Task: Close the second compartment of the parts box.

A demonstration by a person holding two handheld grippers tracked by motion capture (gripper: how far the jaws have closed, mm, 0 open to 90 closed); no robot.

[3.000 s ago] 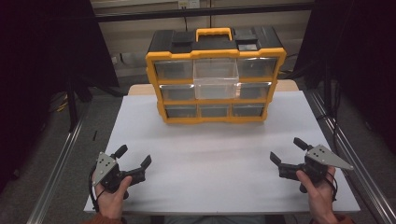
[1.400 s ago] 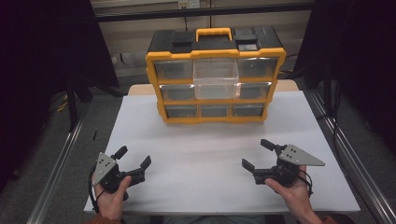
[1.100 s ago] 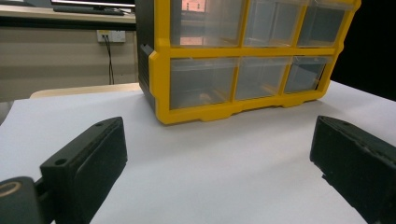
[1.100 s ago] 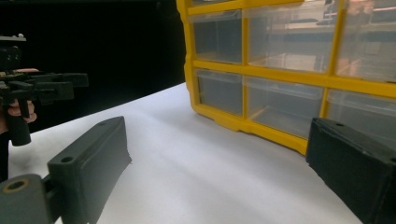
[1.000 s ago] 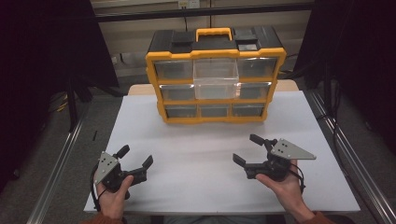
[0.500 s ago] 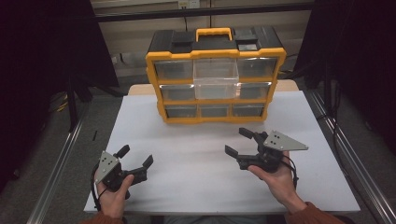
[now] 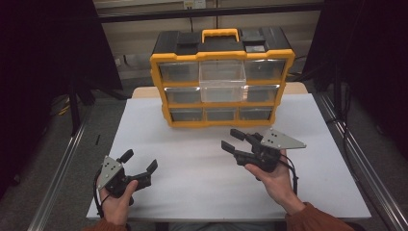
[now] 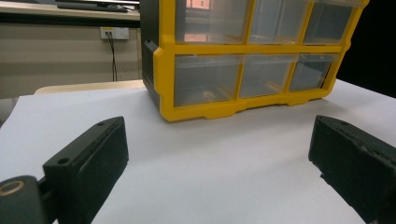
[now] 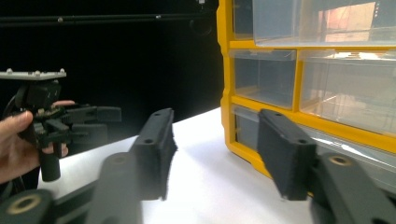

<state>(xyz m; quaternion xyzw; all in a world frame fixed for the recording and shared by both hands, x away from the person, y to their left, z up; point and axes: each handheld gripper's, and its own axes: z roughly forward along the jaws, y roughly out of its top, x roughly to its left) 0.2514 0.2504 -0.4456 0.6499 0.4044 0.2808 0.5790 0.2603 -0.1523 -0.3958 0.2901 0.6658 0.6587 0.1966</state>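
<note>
Yellow-framed drawer cabinet (image 7: pixel 221 77) with clear drawers, black top; both tools (image 7: pixel 139 168) (image 7: pixel 233 139) gape wide, empty.

Dim room – bright table (image 7: pixel 202 159) | dark surround | near jaws blurred – drawers glare

We seem to be in a lab or test workroom, not a home. A plain white tabletop (image 7: pixel 211 163) stands on grey carpet, flanked by long aluminium frame rails (image 7: pixel 60 168) on the floor at either side. Black curtains (image 7: pixel 43 62) hang to the left and right, closing the station in. Behind it we see a bare beige wall (image 8: pixel 60 56) with a white socket plate (image 8: pixel 114 33) and a black cord dropping from it. A yellow-and-black plastic drawer organiser (image 7: pixel 221 77) with clear drawers sits on the table.
</note>
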